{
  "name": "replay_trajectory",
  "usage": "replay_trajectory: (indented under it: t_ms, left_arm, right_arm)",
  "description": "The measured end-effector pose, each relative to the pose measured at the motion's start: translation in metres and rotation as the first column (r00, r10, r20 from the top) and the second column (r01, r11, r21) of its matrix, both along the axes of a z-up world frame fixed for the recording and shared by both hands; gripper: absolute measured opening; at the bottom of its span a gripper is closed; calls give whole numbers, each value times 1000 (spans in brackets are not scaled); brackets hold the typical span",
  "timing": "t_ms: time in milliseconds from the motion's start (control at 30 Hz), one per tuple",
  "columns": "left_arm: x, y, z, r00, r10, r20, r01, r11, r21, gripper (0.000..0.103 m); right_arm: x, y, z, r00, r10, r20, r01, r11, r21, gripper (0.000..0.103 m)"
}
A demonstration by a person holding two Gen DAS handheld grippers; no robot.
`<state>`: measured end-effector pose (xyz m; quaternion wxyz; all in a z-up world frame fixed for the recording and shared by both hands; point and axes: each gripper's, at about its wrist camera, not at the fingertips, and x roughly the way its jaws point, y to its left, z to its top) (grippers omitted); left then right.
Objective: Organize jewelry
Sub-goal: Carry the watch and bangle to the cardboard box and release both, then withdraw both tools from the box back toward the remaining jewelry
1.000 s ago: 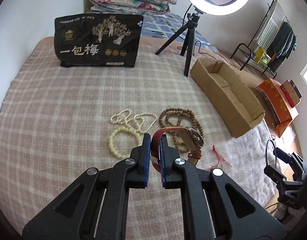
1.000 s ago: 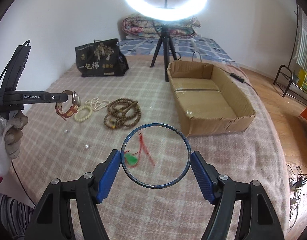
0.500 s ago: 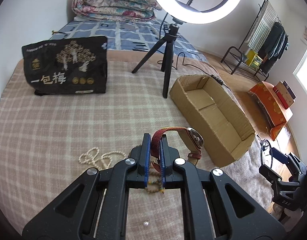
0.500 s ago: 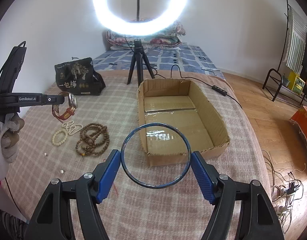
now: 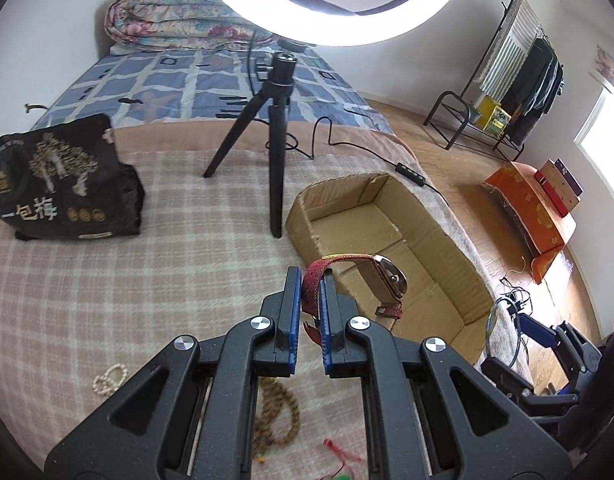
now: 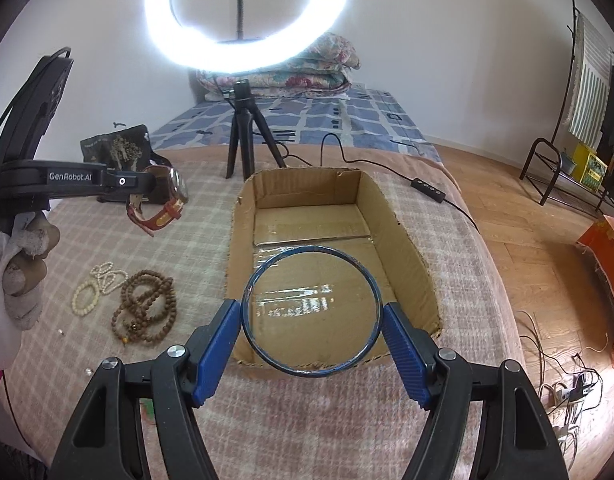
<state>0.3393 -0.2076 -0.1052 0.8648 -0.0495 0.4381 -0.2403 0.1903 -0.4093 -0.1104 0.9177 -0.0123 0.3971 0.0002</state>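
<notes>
**Watch and bangle held over the bed, beside the cardboard box**

The left gripper [image 5: 307,312] has its blue pads pinched tight on the red strap of a watch [image 5: 381,280]. The watch hangs clear of the bed, its metal case out to the right of the fingers and above the near end of the cardboard box [image 5: 391,200] as the left wrist view shows it. In the right wrist view the same watch [image 6: 169,200] is up in the air over the left part of the blanket [image 6: 147,248], to the left of the box, with a gloved hand [image 6: 21,276] holding the gripper's handle.

The right gripper [image 6: 311,320] holds a thin blue bangle [image 6: 311,372] across its width, one pad pressing each side, so the jaws stand wide apart. The bangle is lifted and sits over the near end of the open box [image 6: 403,236].

Jewelry lies on the blanket to the left of the box: a brown bead necklace [image 6: 145,312] in loose coils, and just beside it, toward the left edge of the bed, a cream bead bracelet [image 6: 83,300] and a string of small pale beads [image 6: 105,276].

A ring light [image 6: 247,12] on a black tripod [image 6: 241,132] stands behind the box, and a black bag [image 5: 59,184] sits near the far left of the blanket.
</notes>
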Motion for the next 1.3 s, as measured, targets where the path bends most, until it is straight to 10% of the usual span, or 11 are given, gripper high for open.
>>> replay_trajectory:
  t_ms: [667,900,1300]
  left_arm:
    - [46,-57,-29,999,0,-33,1,1000,12,7]
    - [42,-66,-27,1000,-20,-3,20,999,26,44]
    - [27,-69,-11,999,-38,38,36,998,42,44]
  right_arm:
    - [39,-34,-27,999,-41,-36,41,999,4,74]
    - [38,-32,-26,999,-50,-14,50,999,-13,90]
    - [25,-27,-18,999,-50,2,50,999,-13,91]
